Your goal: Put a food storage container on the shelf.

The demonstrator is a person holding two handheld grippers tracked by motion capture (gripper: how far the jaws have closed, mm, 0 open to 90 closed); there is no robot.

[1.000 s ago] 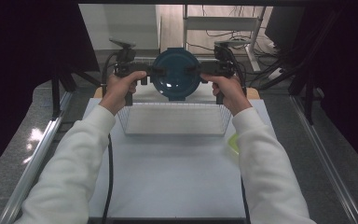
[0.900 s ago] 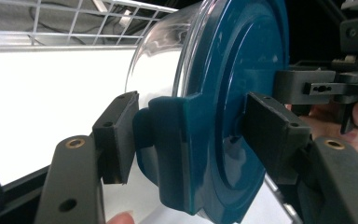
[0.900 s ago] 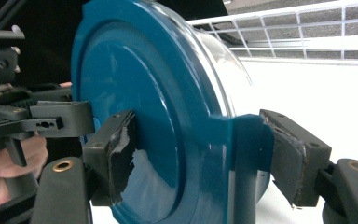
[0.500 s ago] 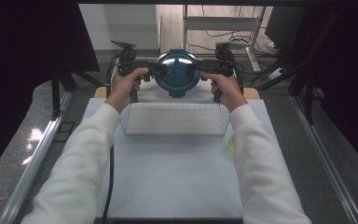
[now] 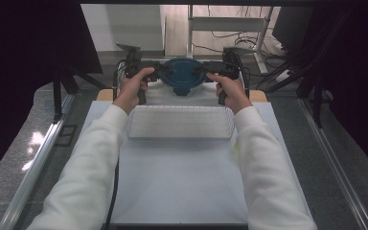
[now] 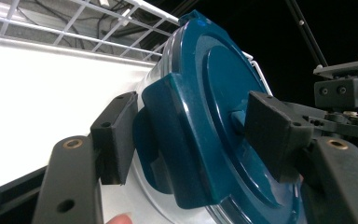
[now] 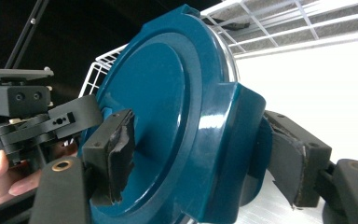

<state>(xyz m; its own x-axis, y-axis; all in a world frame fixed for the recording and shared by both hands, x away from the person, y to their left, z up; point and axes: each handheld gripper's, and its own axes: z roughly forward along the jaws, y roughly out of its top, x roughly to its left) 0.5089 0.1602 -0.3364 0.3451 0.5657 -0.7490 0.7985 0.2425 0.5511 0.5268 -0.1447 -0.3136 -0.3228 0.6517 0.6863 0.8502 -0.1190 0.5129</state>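
Note:
A round clear container with a dark blue lid [image 5: 183, 75] is held between both grippers at the far end of the table, above the back of a white wire basket [image 5: 179, 122]. My left gripper [image 5: 160, 72] is shut on the lid's left latch tab [image 6: 168, 140], one pad [image 6: 116, 137] under it and one on the lid top. From the other side my right gripper [image 5: 206, 71] is shut on the opposite tab [image 7: 233, 154]. In the right gripper view the lid [image 7: 168, 112] is tilted, with the other gripper [image 7: 23, 121] behind it.
A white mat [image 5: 182, 182] covers the table in front of the basket. A small yellow-green thing [image 5: 236, 146] lies at the basket's right end. Metal rails [image 5: 38, 163] run along both sides, and black stands and cables sit beyond the far edge.
The container has moved away from me toward the far end, and its lid has turned from facing the camera to lying flatter. Both grippers kept their hold.

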